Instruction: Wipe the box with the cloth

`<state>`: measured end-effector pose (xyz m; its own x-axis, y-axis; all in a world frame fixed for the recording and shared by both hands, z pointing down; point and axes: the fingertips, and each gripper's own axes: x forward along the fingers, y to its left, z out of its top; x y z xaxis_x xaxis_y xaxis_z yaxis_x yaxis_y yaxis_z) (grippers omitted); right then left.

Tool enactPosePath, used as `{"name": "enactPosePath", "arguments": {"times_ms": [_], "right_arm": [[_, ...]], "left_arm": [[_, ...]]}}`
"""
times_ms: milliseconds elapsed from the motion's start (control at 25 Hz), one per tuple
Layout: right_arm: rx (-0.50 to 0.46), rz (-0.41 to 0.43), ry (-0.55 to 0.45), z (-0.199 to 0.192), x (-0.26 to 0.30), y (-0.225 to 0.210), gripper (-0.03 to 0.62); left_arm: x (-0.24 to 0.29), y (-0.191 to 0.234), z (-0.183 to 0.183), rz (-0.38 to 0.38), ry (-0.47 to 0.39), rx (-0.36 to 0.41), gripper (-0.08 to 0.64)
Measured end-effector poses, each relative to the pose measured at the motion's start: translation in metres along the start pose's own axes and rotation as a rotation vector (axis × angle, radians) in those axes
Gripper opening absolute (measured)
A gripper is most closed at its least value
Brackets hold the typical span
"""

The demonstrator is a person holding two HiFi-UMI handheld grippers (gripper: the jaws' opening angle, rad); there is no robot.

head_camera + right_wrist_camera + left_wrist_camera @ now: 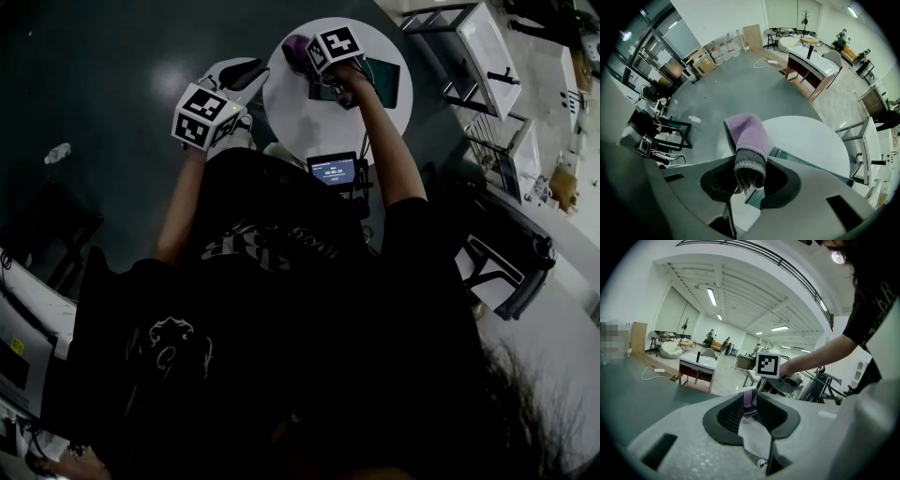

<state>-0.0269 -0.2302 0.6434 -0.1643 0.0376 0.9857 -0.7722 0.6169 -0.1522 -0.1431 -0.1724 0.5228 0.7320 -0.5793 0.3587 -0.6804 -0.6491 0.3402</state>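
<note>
My right gripper (309,58) (749,176) is shut on a purple cloth with a grey band (295,45) (747,138), held over the far side of the round white table (300,122). The cloth sticks up out of the jaws. A dark teal box (384,80) (797,159) lies flat on the table just to the right of the cloth. My left gripper (246,73) (750,401) hovers at the table's left edge, its jaws a narrow gap apart with nothing between them. Through that gap, in the left gripper view, the cloth (748,399) shows in the distance.
A small device with a lit screen (336,172) stands at the table's near edge. A white desk (478,47) and a dark chair (506,262) are to the right. A water bottle (56,153) lies on the dark floor at left.
</note>
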Motion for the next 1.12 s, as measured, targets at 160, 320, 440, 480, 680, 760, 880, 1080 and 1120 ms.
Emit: {"name": "enactPosePath", "arguments": {"times_ms": [160, 320, 440, 480, 680, 760, 880, 1080, 1120], "right_arm": [[-0.011, 0.001, -0.005, 0.021, -0.001, -0.008, 0.101], [-0.013, 0.016, -0.015, 0.037, 0.001, -0.014, 0.101], [0.015, 0.039, -0.028, 0.043, -0.002, -0.025, 0.101], [0.026, 0.044, -0.032, 0.042, -0.007, -0.032, 0.101], [0.071, 0.030, -0.042, 0.030, -0.027, -0.074, 0.101], [0.095, 0.020, -0.036, 0.025, -0.025, -0.087, 0.101], [0.136, 0.012, -0.017, 0.016, -0.018, -0.103, 0.101], [0.187, -0.014, 0.007, -0.018, -0.023, -0.144, 0.101], [0.198, -0.018, 0.006, -0.024, -0.024, -0.152, 0.101]], "left_arm": [[-0.004, 0.009, -0.001, 0.037, -0.012, -0.029, 0.097], [-0.005, 0.016, -0.004, 0.067, -0.012, -0.049, 0.097], [0.001, 0.011, -0.001, 0.061, -0.006, -0.042, 0.097], [0.006, 0.005, 0.001, 0.058, -0.004, -0.038, 0.097], [0.025, -0.016, 0.012, 0.057, 0.012, -0.012, 0.097], [0.027, -0.015, 0.009, 0.053, 0.018, -0.009, 0.097], [0.026, -0.009, 0.002, 0.046, 0.035, -0.005, 0.097], [0.040, -0.019, 0.001, 0.035, 0.059, 0.008, 0.097], [0.043, -0.022, 0.002, 0.030, 0.063, 0.011, 0.097]]}}
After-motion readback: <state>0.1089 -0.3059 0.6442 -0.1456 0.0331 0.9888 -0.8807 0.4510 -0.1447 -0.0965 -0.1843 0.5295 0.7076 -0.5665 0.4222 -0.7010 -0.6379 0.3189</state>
